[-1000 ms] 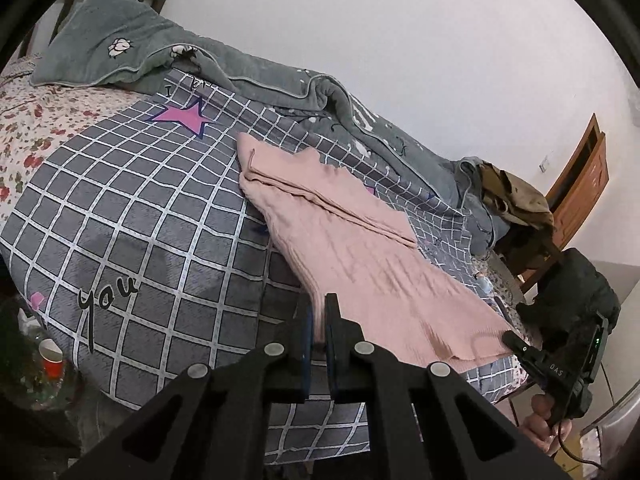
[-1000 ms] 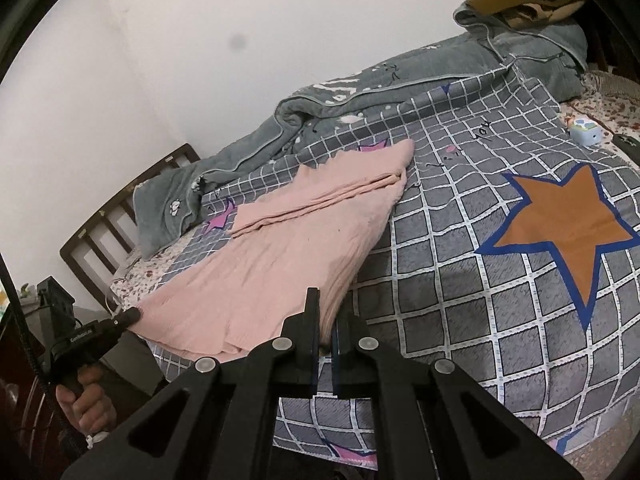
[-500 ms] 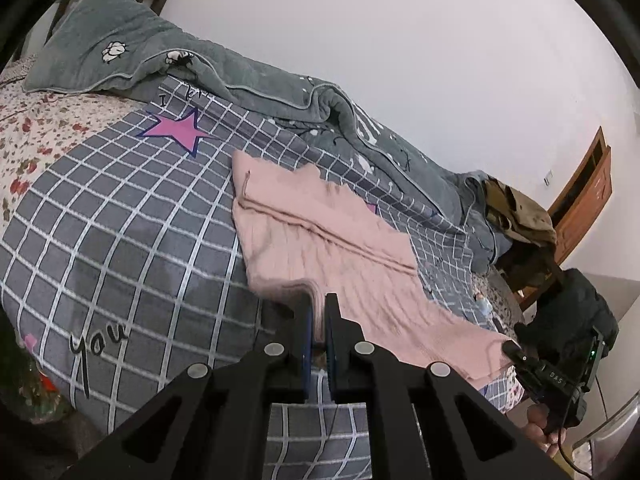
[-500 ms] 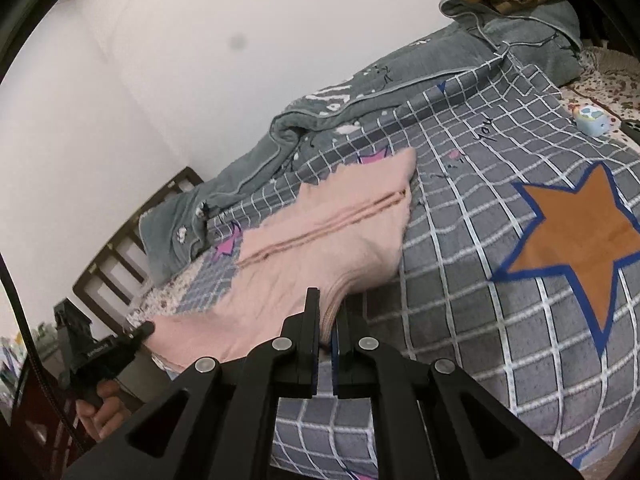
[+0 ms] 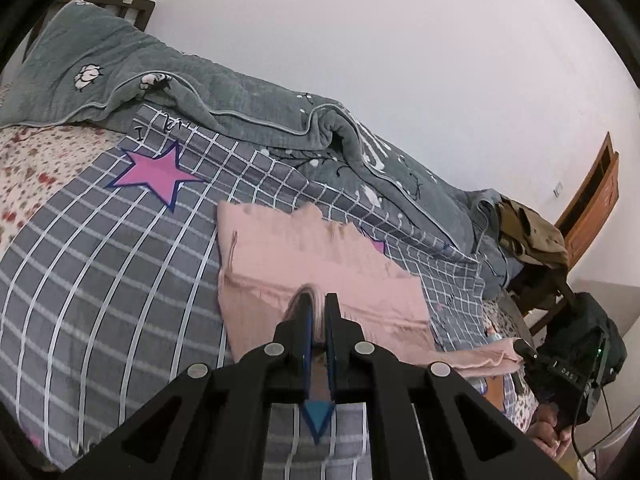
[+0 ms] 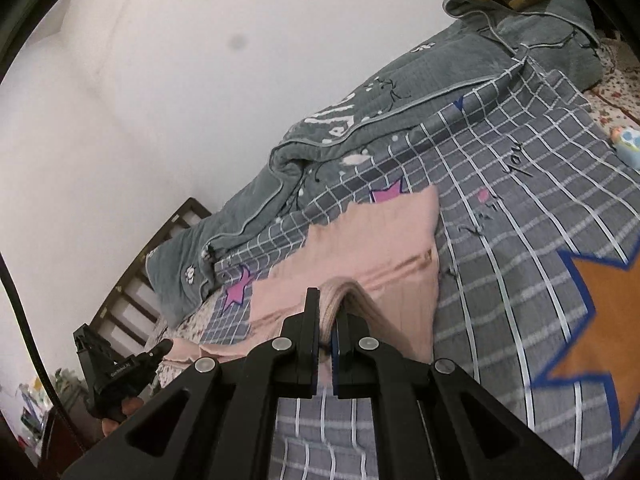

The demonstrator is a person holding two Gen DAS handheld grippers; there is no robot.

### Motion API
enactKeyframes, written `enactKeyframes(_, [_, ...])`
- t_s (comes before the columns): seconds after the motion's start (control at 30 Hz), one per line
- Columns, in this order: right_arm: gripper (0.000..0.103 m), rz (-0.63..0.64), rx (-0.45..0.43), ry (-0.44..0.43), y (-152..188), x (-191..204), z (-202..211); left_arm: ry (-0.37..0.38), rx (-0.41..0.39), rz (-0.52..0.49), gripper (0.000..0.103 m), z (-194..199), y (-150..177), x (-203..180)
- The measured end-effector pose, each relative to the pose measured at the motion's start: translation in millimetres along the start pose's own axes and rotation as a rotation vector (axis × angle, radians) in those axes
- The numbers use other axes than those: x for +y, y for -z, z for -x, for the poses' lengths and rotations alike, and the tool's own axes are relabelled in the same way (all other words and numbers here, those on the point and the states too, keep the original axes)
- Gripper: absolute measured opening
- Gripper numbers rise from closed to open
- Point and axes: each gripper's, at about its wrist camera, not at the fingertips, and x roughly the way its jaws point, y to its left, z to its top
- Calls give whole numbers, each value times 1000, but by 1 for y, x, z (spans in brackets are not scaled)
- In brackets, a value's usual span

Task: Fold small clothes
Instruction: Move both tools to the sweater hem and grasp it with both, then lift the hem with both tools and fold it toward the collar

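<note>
A pink garment (image 5: 304,256) lies on the grey checked bedspread (image 5: 100,264); it also shows in the right wrist view (image 6: 376,248). My left gripper (image 5: 316,306) is shut on the garment's near hem and holds it lifted above the bed. My right gripper (image 6: 328,304) is shut on the other near corner of the garment, with the cloth bunched between its fingers. The lifted near edge hangs between the two grippers, over the part lying flat. Each gripper shows in the other's view, the right gripper (image 5: 524,348) at the right and the left gripper (image 6: 162,346) at the left.
A rumpled grey-green quilt (image 5: 248,100) runs along the wall behind the garment. A dark wooden headboard (image 6: 160,256) stands at one end, a chair with brown clothes (image 5: 528,232) at the other. A small blue toy (image 6: 628,144) lies on the bed.
Both grippers have lifted the near edge of the pink garment and carried it forward over the flat part, toward the wall. The visible flat cloth has become shorter.
</note>
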Motion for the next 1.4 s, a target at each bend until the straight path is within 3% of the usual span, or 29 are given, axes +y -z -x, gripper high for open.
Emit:
enactKeyframes(0.47, [5,-98,49,-27,-68,-29,-110,-41,44,45,6,-109,-59,20])
enactKeyframes(0.73, [5,-12,107,82,-103,-38,-190,-104,73,34,6,-182,-90,35])
enactKeyframes(0.97, [6,74,157,192,-120,-55,-256,-93,123,83,8,-235,-104,51])
enactKeyframes(1.0, [10,71,167,191,-120,-58,-261,-110,129,86,12,-241,-105,54])
enactKeyframes(1.1, [18,71,158,223,-118,-69,-270,-121,140,75,43,-253,-105,60])
enactKeyframes(1.13, [25,84,143,233,-115,-72,-270,-116,134,74,53,-254,-104,63])
enactKeyframes(1.17, [29,94,136,244,-113,-74,-271,-107,123,73,59,-254,-103,66])
enactKeyframes(1.27, [31,88,133,258,-111,-81,-272,-81,100,79,63,-253,-97,72])
enactKeyframes(1.4, [31,109,142,304,-108,-82,-277,-124,119,22,64,-262,-88,66])
